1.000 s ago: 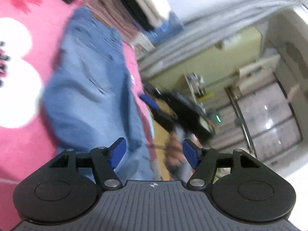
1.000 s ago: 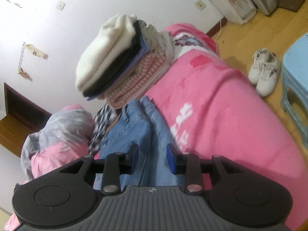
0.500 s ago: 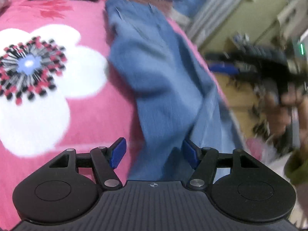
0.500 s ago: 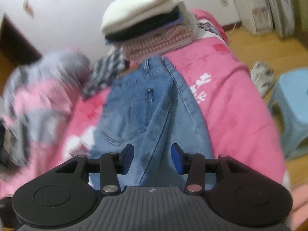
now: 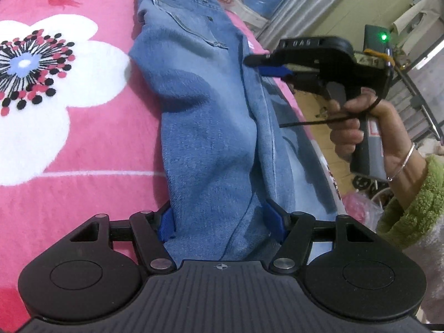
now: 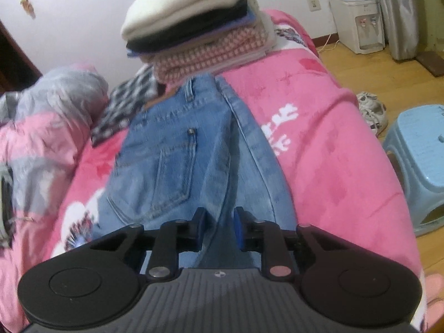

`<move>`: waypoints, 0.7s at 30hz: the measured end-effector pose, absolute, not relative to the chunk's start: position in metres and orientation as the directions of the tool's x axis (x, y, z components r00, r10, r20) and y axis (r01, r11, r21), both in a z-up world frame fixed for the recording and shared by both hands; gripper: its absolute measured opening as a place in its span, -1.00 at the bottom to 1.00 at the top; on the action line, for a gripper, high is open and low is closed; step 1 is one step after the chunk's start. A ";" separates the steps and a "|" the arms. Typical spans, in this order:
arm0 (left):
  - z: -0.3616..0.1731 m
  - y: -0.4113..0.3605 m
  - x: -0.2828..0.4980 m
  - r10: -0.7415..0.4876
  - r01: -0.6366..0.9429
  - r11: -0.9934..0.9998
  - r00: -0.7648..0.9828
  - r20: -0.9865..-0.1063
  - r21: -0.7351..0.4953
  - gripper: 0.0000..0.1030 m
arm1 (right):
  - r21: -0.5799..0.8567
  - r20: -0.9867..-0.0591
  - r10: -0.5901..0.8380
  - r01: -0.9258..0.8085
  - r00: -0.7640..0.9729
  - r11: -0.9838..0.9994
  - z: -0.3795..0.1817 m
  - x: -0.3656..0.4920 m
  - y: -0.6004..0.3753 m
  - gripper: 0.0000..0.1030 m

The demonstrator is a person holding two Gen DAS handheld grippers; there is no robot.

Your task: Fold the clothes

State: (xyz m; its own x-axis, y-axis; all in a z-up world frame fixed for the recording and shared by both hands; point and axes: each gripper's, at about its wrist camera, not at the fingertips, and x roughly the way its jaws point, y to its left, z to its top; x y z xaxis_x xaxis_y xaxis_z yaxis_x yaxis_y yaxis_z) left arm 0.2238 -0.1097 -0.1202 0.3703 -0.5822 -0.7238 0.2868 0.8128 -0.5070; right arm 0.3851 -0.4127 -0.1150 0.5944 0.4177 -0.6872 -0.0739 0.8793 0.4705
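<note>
The jeans [image 5: 211, 127] lie lengthwise on the pink blanket [image 5: 83, 144], waistband at the far end beside the stack of folded clothes [image 6: 194, 25], one leg seemingly laid over the other. The left gripper [image 5: 222, 222] stands wide open, its jaws straddling the near leg fabric without pinching it, likely poised to take hold. The right gripper [image 6: 219, 227], ahead and to the left gripper's right, is partly open over the seam, gripping nothing, probably aligning for a grab.

Jeans [image 6: 177, 149] lie lengthwise on bed [image 6: 319, 144]; stack of folded clothes [image 6: 194, 27] behind waistband; stool [image 6: 421, 152] and shoes [image 6: 371, 108] on floor, right of bed.
</note>
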 end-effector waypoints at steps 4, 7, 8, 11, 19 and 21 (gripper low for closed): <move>-0.121 -0.112 0.222 -0.577 0.286 0.816 0.374 -0.726 -0.502 0.26 | 0.476 -0.690 0.412 -0.056 0.596 0.878 -0.113 0.395 -0.412 -0.14; -0.121 -0.114 0.218 -0.571 0.291 0.820 0.377 -0.729 -0.492 0.26 | 0.437 -0.702 0.387 -0.067 0.598 0.897 -0.115 0.401 -0.407 -0.14; -0.121 -0.116 0.218 -0.569 0.290 0.822 0.379 -0.730 -0.490 0.26 | 0.429 -0.704 0.382 -0.070 0.599 0.901 -0.116 0.403 -0.406 -0.14; -0.121 -0.121 0.217 -0.562 0.289 0.827 0.380 -0.735 -0.483 0.26 | 0.405 -0.710 0.352 -0.055 0.610 0.913 -0.120 0.408 -0.406 -0.20; -0.119 -0.120 0.212 -0.556 0.283 0.831 0.381 -0.738 -0.479 0.26 | 0.473 -0.685 0.371 -0.004 0.627 0.881 -0.126 0.427 -0.418 -0.25; -0.119 -0.121 0.211 -0.557 0.280 0.830 0.384 -0.737 -0.482 0.26 | 0.437 -0.694 0.359 -0.030 0.624 0.899 -0.126 0.427 -0.412 -0.53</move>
